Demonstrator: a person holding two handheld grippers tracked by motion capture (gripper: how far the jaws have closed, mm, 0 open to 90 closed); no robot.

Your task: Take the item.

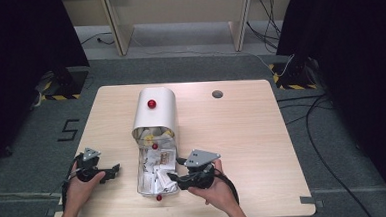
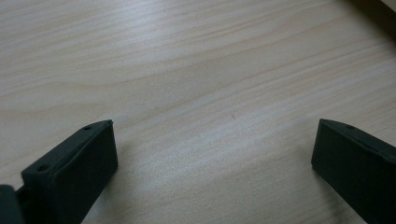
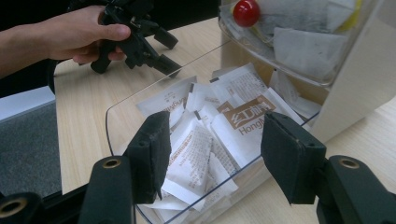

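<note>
The right gripper (image 3: 212,156) hangs with its jaws spread wide over the near end of a clear plastic drawer (image 3: 122,106), framing the white tea sachets (image 3: 243,122) heaped inside, one printed with a brown label; it pinches nothing, and the pose reads as lining up to pick a sachet. In the high view that drawer sits pulled out toward the bottom of the frame from a white rounded dispenser box (image 1: 155,110) with red knobs, presumably drawn open to expose the packets. At lower left of the high view the left gripper (image 1: 113,171) is parked beside the drawer, apart from it; its own view shows both jaws wide apart over the bare wooden table (image 2: 196,70), likely keeping clear.
</note>
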